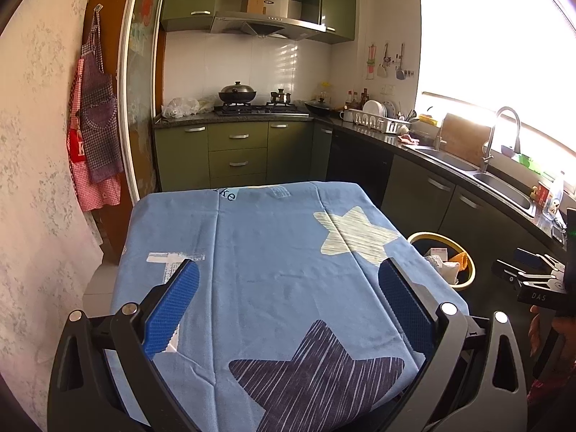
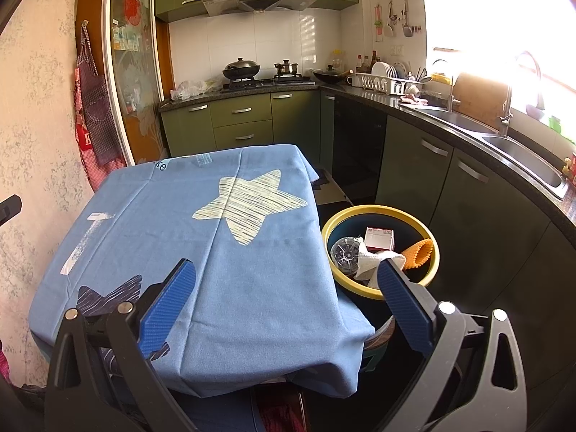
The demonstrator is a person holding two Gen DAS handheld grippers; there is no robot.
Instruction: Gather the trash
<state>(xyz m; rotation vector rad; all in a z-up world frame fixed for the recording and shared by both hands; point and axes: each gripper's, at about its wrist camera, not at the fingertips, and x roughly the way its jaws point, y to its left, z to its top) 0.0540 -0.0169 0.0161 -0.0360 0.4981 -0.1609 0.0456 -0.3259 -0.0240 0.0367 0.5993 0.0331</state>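
Over the near edge of the cloth-covered table, the left gripper [image 1: 288, 288] hangs with its blue-padded fingers [image 1: 172, 309] spread wide and nothing between them. Beneath it the blue tablecloth [image 1: 273, 252] lies flat and bare, printed with a dark star [image 1: 316, 370] close in and a pale star [image 1: 356, 234] farther off near the right edge.

The right gripper [image 2: 284, 291] is likewise wide apart and empty, poised above the table's near right corner, where the cloth drapes down in a loose fold. One of its fingers sits over the cloth, the other over the bin's rim.

Just beside the table's right edge stands the yellow-rimmed trash bin [image 2: 432, 270] (its wall nearly touching the hanging cloth). Inside it rest a crushed clear plastic bottle [image 2: 345, 252], a crumpled white tissue [image 2: 370, 259], a small red-and-white carton [image 2: 379, 239] and an orange mesh piece [image 2: 419, 252].

Right of the bin a strip of dark floor runs open along the dark lower cabinets [image 2: 414, 165]. Past the table's far edge, a narrower gap separates it from the green drawer units [image 1: 237, 151]. On the counter beyond sit a lidded wok [image 1: 237, 91] on the gas hob, a dish rack [image 1: 381, 118], and the steel sink [image 1: 504, 183] under the bright window.
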